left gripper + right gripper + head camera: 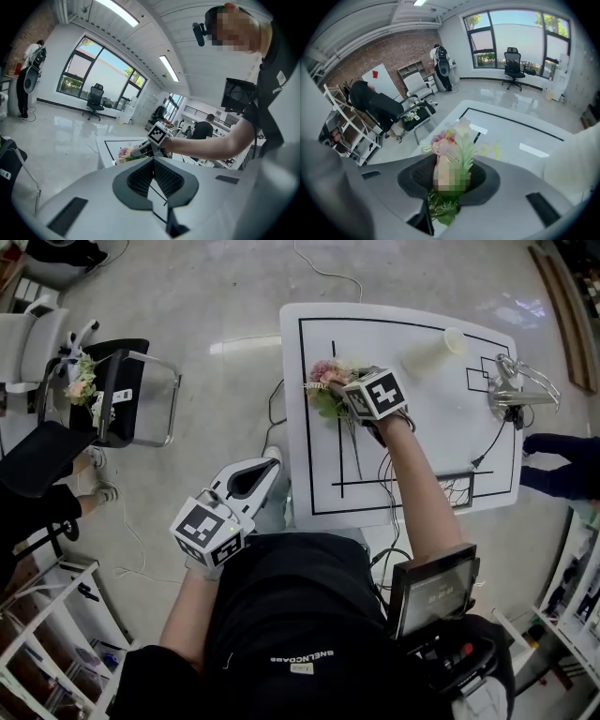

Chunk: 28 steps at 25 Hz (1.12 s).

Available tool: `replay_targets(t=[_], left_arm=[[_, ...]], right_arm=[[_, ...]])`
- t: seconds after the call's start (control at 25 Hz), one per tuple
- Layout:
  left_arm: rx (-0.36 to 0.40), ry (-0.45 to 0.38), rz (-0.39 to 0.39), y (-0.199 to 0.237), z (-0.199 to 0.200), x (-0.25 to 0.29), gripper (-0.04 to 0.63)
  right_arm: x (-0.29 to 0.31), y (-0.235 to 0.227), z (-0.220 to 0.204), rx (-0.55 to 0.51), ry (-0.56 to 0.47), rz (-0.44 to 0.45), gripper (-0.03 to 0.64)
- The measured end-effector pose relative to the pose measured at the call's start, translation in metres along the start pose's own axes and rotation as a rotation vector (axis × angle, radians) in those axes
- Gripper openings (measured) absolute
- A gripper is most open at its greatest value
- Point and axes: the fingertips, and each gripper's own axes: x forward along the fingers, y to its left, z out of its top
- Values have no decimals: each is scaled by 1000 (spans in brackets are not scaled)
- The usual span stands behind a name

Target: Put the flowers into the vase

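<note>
My right gripper (450, 182) had its jaws closed on the flowers (451, 140), gripping the foliage just behind the blooms. The bunch lay on the bench (422, 427) near its left edge, and my left gripper (152, 161) hung shut and empty off the bench. I judged the bunch light, soft and easily crushed, so best held lightly on the gathered stems. The white vase (433, 351) sat well apart toward the far edge.
</note>
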Motion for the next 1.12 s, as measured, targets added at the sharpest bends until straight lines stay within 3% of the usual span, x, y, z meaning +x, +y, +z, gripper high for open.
replay_targets(t=[0.36,0.6,0.88,1.12], left_arm=[[27,9,-46,-18,2,11,5],[45,11,-75,-34,5,20,5],[68,13,-111,-46,11,37,5],[93,-7,-157,-62,22,63,5]], right_arm=[[-84,-25,40,90,-315,-45,97],[-168,-50,79,159,-648,-88,95],[-292,-78,135,78,-990,-215,95],[-378,-98,160,-23,-1145,-392,95]])
